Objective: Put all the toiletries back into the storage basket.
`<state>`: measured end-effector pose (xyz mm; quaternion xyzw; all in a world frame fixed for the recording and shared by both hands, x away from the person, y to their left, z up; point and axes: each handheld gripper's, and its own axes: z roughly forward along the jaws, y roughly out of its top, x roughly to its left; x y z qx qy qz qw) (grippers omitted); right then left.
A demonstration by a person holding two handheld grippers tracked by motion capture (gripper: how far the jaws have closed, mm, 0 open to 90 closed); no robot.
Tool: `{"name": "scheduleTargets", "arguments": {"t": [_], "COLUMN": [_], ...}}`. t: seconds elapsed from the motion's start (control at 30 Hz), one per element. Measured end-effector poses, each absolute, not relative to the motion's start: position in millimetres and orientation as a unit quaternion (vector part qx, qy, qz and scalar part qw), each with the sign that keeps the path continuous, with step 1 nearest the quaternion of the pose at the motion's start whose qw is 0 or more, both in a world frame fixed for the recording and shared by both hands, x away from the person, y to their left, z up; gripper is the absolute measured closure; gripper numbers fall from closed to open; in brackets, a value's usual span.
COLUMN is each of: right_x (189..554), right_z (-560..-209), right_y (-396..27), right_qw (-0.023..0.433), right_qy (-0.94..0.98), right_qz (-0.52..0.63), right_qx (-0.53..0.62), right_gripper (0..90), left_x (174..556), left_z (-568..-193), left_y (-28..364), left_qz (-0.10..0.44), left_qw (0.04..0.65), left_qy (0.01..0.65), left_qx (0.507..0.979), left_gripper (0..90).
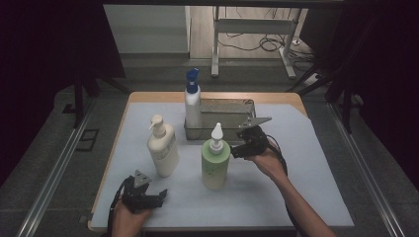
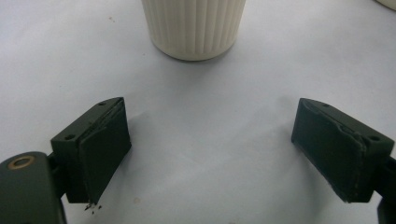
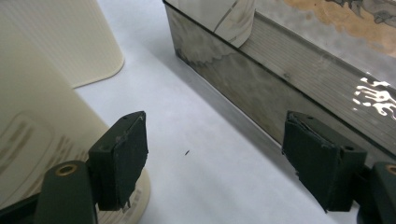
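Observation:
A green pump bottle [image 1: 215, 165] stands mid-table, a cream pump bottle [image 1: 163, 148] to its left. A white bottle with a blue cap [image 1: 192, 103] stands in the left end of a metal tray [image 1: 232, 106]. My right gripper [image 1: 236, 150] hovers just right of the green bottle, open, jaws pointing left. In the right gripper view the gripper [image 3: 219, 158] has bare mat between its jaws, the green bottle [image 3: 37, 140] beside its left jaw and the tray wall [image 3: 261, 88] on the right. My left gripper [image 1: 158, 195] rests near the front edge, open [image 2: 212, 149], facing the cream bottle's base [image 2: 194, 28].
A pale blue mat [image 1: 306, 187] covers the wooden table [image 1: 148, 96]. Dark curtains flank both sides, with metal rails on the floor and a desk frame with cables beyond the far edge.

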<state>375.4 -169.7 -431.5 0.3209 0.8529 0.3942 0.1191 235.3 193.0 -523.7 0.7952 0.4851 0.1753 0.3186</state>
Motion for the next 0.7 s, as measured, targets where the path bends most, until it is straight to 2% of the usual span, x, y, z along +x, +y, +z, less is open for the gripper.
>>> {"name": "scheduleTargets", "arguments": {"t": [0.7], "right_x": [346.4], "right_z": [-435.1], "right_y": [-194.1], "right_qw": [0.13], "right_qy": [0.852], "right_qz": [0.395], "right_qx": [0.317], "right_gripper": [20.2], "left_x": [235.2], "left_z": [-523.7], "left_y": [193.0], "left_qz": [0.176], "left_qw": [0.319], "left_qy": [0.485], "left_qx": [0.795], "left_gripper": [10.9]}}
